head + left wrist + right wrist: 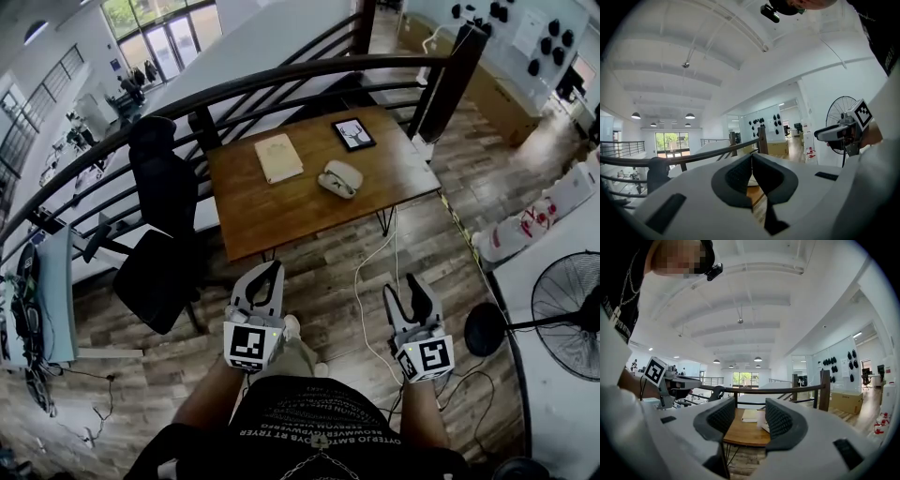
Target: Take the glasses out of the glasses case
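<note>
A white oval glasses case [340, 178] lies on the wooden table [281, 211] far ahead of both grippers; the glasses do not show. Through the right gripper view's gap, the case [761, 424] is a pale shape partly behind one pad. My left gripper [273, 269] is held over the floor short of the table's near edge, shut and empty, its pads [740, 176] meeting at the tips. My right gripper [405, 289] hovers beside it, open with nothing between its pads [723, 417]. Each gripper shows in the other's view: right gripper [829, 135], left gripper [689, 382].
A beige notebook [278, 157] and a black-framed picture [353, 134] also lie on the table. A black office chair [159, 234] stands left of it, with a dark railing [281, 80] behind. A standing fan [567, 314] and a floor cable [364, 300] are at the right.
</note>
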